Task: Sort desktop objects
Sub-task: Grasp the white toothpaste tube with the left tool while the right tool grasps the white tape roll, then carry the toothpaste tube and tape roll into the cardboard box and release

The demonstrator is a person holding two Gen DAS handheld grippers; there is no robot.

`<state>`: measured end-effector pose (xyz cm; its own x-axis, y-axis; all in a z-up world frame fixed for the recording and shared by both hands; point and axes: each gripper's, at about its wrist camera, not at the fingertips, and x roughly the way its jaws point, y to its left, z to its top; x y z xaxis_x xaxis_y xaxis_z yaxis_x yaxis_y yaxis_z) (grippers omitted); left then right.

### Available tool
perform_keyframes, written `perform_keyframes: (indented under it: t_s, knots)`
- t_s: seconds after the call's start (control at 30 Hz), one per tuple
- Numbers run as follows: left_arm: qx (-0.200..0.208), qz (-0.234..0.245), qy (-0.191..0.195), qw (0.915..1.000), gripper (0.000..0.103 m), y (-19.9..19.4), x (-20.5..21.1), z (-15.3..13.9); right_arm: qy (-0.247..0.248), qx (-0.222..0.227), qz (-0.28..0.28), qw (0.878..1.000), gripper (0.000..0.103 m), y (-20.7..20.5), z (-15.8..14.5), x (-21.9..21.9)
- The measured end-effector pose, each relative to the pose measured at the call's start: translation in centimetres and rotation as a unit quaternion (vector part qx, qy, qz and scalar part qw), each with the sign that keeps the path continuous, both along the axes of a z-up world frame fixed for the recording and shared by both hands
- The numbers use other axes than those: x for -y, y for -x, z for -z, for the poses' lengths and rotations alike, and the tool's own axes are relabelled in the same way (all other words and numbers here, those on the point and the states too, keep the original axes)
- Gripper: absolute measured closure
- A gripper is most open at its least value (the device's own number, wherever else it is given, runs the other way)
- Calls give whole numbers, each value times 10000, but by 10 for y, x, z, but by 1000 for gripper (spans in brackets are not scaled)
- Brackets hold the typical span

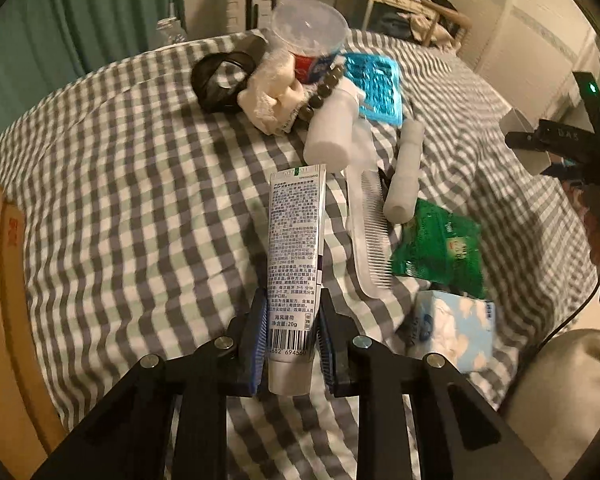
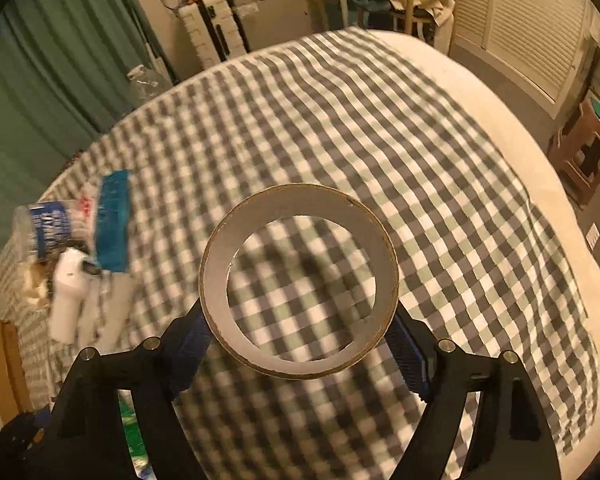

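My left gripper (image 1: 293,300) is shut on the lower end of a white toothpaste tube (image 1: 296,220). The tube points away from me over the checked cloth (image 1: 140,200). In the right wrist view, a grey cardboard tape ring (image 2: 300,200) sits between the blue pads (image 2: 410,356) of my right gripper (image 2: 299,316). Both pads touch its sides, and the ring hangs above the checked cloth (image 2: 420,160) with a shadow beneath it.
A heap lies beyond the tube: clear cup (image 1: 308,28), black strap (image 1: 220,80), white cloth (image 1: 272,96), spray bottle (image 1: 332,132), blue calculator (image 1: 380,88), comb (image 1: 368,232), green packet (image 1: 440,248), tissue pack (image 1: 456,332). A cardboard box (image 1: 4,280) stands left.
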<state>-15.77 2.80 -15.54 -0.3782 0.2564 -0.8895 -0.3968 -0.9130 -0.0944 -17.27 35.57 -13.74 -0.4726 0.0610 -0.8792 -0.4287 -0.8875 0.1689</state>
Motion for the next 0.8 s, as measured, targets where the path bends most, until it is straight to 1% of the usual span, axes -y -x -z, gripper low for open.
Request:
perform_keyframes:
  t_s: [0.1,0.17,0.27,0.33,0.47,0.5,0.6,0.73,0.8]
  knots:
    - [-73,-108,-44,9999,80,-9,13,-15,-63,-113,-185,9997,23,-2,-20,16]
    - [-154,-176,-151,9996,80,-17,20,-26,-76,-212,-309,9993,23,-7,-33,27]
    - [-323,-259,-230,9989,80,-26,20,-44,-94,-376,-477,9981,23,-9,-53,42]
    - [-432,-313,-270,9982,80,-30,24,-56,-158,-486,-610,9968,23,-12,-71,54]
    - [-606,-506,-500,9956,80,-36,34,-85,-243,-776,-895,9927,23,-24,-109,82]
    - [-674,-544,-521,9949,80,-36,34,-92,-304,-871,-996,9907,23,-30,-121,92]
    - [-888,-624,-482,9929,80,-42,41,-116,-392,-1064,-1249,9857,23,-43,-146,114]
    - [-1103,-759,-638,9889,80,-52,56,-148,-550,-1371,-1671,9748,23,-62,-181,154]
    - [-1231,-825,-646,9869,80,-57,62,-161,-616,-1483,-1865,9692,23,-70,-194,172]
